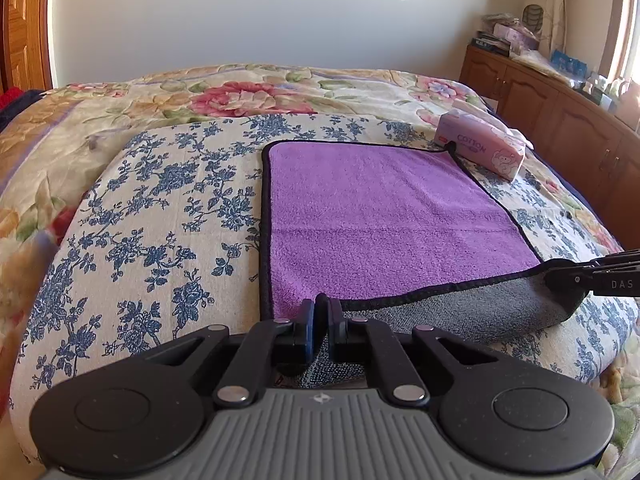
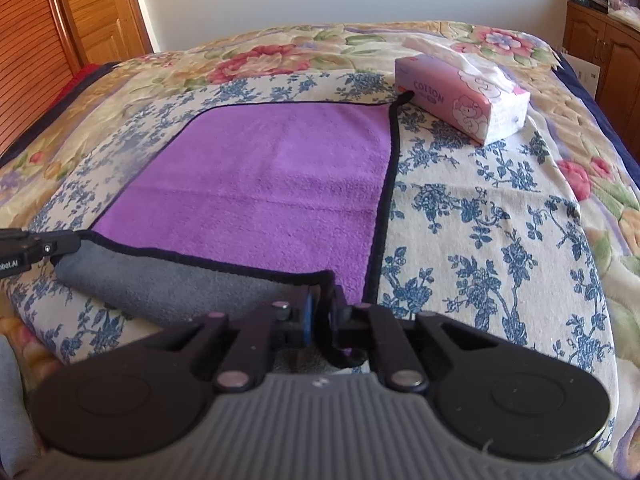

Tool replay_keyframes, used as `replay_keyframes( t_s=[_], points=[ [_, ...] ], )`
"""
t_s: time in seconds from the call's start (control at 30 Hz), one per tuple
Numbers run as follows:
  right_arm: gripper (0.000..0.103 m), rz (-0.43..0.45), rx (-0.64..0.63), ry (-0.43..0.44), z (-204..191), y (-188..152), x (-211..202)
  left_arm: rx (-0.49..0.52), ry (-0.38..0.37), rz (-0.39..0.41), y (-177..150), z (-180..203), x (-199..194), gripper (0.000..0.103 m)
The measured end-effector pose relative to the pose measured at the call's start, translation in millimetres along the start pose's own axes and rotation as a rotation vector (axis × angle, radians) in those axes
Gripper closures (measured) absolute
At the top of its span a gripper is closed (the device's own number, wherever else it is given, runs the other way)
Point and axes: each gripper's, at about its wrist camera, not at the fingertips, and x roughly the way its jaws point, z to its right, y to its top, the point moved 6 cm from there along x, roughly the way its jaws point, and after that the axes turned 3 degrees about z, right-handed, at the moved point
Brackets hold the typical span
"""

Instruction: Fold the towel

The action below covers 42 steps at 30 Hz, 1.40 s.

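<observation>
A purple towel (image 1: 372, 216) with black trim and a grey underside lies on the bed; it also shows in the right wrist view (image 2: 272, 184). Its near edge is lifted and rolled over, showing the grey side (image 1: 460, 312). My left gripper (image 1: 320, 312) is shut on the towel's near left corner. My right gripper (image 2: 322, 300) is shut on the near right corner. Each gripper shows at the edge of the other's view, the right one (image 1: 568, 276) and the left one (image 2: 60, 246).
A pink tissue pack (image 1: 484, 148) sits at the towel's far right corner, also in the right wrist view (image 2: 460, 96). The bed has a blue floral cloth (image 1: 160, 208). Wooden cabinets (image 1: 560, 112) stand to the right, a wooden door (image 2: 92, 8) to the left.
</observation>
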Motion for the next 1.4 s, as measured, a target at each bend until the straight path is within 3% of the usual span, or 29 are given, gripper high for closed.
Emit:
replay_keyframes(
  t_s=[0.7,1.4],
  points=[
    [0.098,0.083,-0.008,0.03,0,15,-11,0.002,-0.04,0.124,22,10,-24,0.097],
    [0.098,0.167,-0.002,0.056,0,33,-21,-0.006,-0.069,0.166,31,14,-29,0.098]
  ],
)
